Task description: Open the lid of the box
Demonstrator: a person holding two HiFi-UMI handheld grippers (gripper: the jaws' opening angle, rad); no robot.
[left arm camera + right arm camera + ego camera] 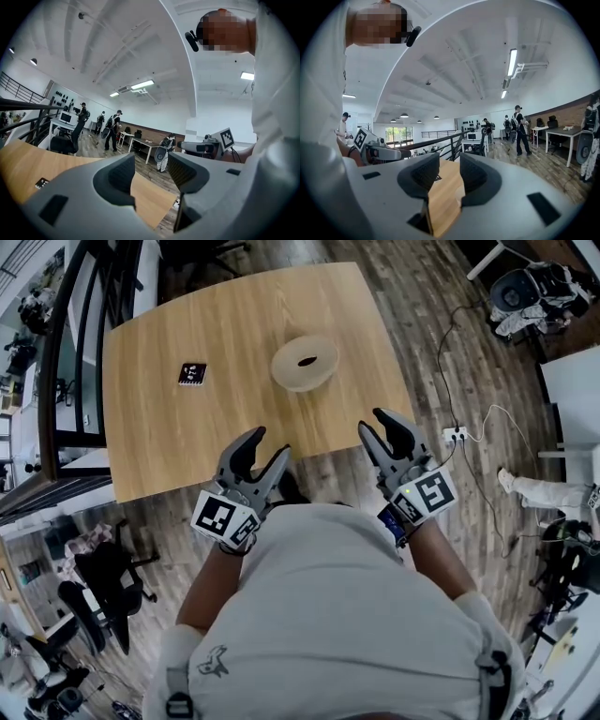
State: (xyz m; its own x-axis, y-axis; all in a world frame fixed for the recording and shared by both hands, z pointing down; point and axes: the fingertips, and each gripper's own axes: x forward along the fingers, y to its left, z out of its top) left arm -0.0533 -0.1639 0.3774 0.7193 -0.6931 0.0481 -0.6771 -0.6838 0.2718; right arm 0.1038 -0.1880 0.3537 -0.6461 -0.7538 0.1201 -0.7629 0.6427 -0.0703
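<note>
In the head view the round, light wooden box [305, 362] sits with its lid on, on the far right part of the wooden table [169, 427]. Both grippers hover at the table's near edge, well short of the box. My left gripper [267, 446] is open with nothing between its fingers. My right gripper [377, 424] is also open and empty. The left gripper view shows its jaws [150, 171] apart over the table's corner. In the right gripper view the jaws [449, 174] stand apart above the tabletop. The box shows in neither gripper view.
A small black marker card [192, 374] lies on the table left of the box. A dark railing [66, 362] runs along the table's left side. Office chairs [103, 582] stand on the floor at lower left. A power strip [456, 435] with cables lies at right.
</note>
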